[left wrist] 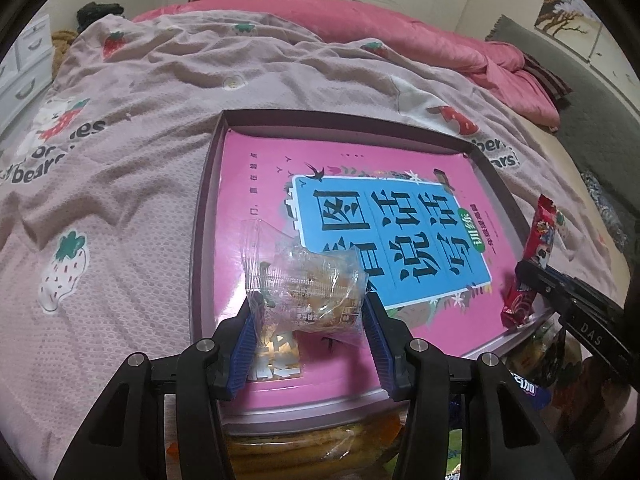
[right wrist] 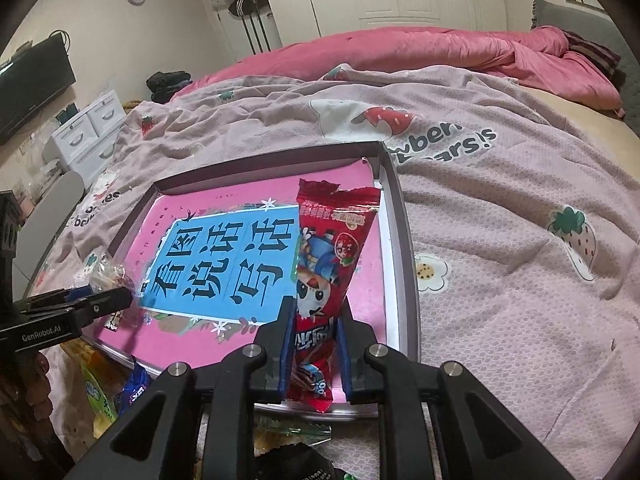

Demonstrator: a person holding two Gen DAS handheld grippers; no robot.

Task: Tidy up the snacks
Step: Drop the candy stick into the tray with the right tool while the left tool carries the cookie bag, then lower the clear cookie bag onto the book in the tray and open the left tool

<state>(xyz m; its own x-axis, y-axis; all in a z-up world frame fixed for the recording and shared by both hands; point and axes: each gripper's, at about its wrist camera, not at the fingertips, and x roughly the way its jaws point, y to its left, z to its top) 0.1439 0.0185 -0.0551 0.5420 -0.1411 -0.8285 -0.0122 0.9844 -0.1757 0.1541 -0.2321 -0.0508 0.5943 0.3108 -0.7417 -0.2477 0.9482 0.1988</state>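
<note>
A clear snack packet [left wrist: 306, 294] is clamped in the left gripper [left wrist: 308, 336] and a red snack packet [right wrist: 324, 280] in the right gripper [right wrist: 314, 344] — long axis pointing forward — above the tray [right wrist: 394, 208] just ahead.

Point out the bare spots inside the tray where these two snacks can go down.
Free: the pink book cover between the tray's far wall and the blue title panel, and the panel itself. Taken: the near left part under the clear packet in the left gripper, and the right edge under the red packet in the right gripper. Loose snacks crowd the tray's near rim.
</note>
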